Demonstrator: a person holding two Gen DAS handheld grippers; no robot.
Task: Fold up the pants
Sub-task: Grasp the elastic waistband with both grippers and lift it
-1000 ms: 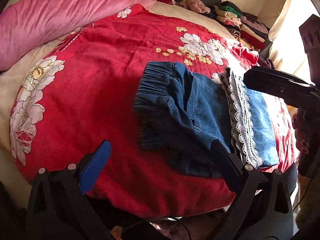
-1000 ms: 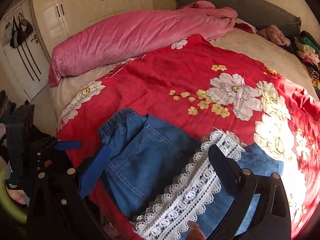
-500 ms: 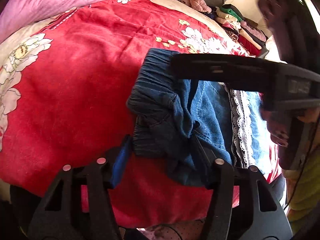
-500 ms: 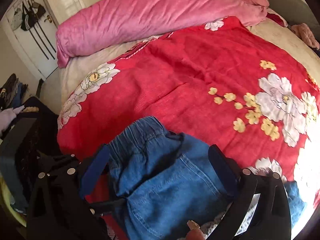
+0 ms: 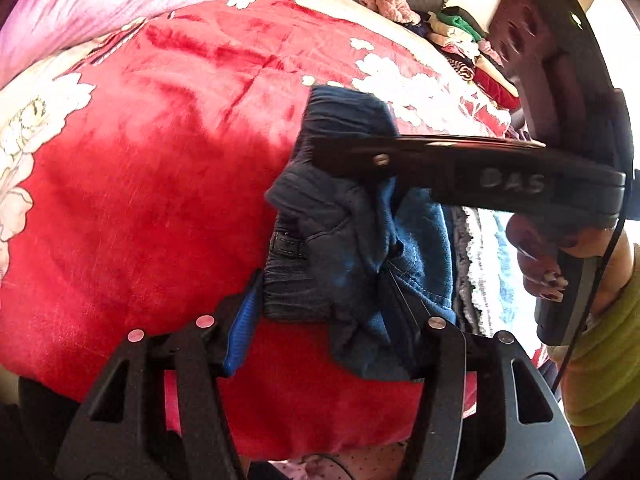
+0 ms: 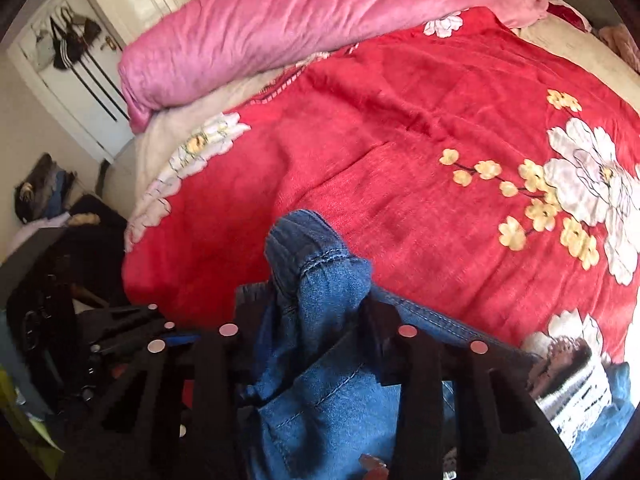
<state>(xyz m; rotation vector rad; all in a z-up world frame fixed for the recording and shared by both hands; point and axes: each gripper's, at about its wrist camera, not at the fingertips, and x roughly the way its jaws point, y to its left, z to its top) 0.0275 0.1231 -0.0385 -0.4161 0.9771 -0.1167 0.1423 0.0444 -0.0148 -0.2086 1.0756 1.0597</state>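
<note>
The blue denim pants [image 5: 352, 248] with a white lace hem [image 5: 476, 264] lie folded on the red floral blanket [image 5: 160, 200]. My left gripper [image 5: 324, 300] has its jaws around the near corner of the waistband, with denim bunched between them. My right gripper [image 6: 316, 316] is shut on the far part of the waistband [image 6: 312, 264], and the cloth bunches up between its fingers. In the left wrist view the right gripper's body [image 5: 460, 172] crosses over the pants, held by a hand.
A pink duvet [image 6: 320, 16] lies rolled at the back of the bed. A stack of folded clothes [image 5: 472, 52] sits at the far right. A white wardrobe and door [image 6: 88, 60] stand to the left, with dark clutter [image 6: 60, 260] beside the bed.
Both grippers moved in onto the waistband end of the pants. Their jaws narrowed and closed on the denim, which now bunches up and lifts.
</note>
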